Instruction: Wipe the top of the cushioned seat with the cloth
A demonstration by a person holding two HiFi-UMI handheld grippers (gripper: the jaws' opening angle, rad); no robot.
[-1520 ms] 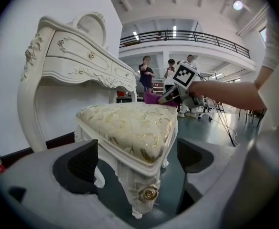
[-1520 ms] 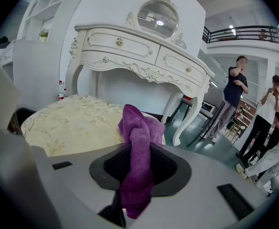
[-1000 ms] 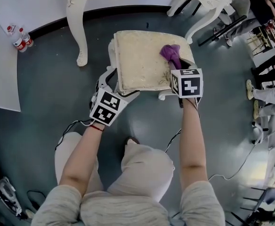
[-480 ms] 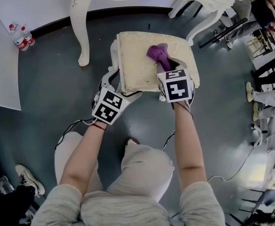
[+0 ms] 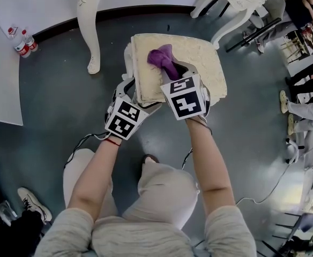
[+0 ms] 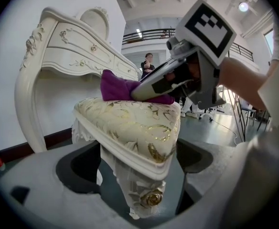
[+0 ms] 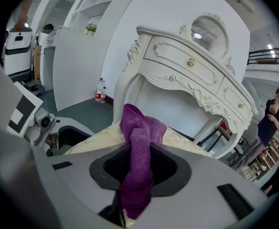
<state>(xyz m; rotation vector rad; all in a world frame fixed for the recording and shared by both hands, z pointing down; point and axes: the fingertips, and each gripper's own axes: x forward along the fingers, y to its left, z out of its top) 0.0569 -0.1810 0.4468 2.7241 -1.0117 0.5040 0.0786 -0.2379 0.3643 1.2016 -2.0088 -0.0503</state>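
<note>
The cushioned seat [image 5: 202,58] is a cream stool with gold pattern; it also fills the left gripper view [image 6: 134,120]. A purple cloth [image 5: 163,58] lies bunched on its top, left of the middle. My right gripper [image 5: 175,73] is shut on the cloth [image 7: 139,142], which runs up between its jaws [image 7: 137,185] and rests on the cushion. My left gripper [image 5: 132,92] sits at the seat's near left corner. Its jaws [image 6: 139,175] stand open on either side of the carved corner leg [image 6: 144,190], with floor showing on both sides.
A white carved dressing table [image 5: 87,15] stands just behind the seat, one leg at its far left. Two bottles [image 5: 22,44] sit by the white wall panel at left. People [image 5: 306,9] and chairs stand at the right. Cables [image 5: 274,186] trail on the floor.
My right gripper has dragged the cloth leftward across the seat top, from near the right edge to left of the middle. The left gripper has stayed at the corner.
</note>
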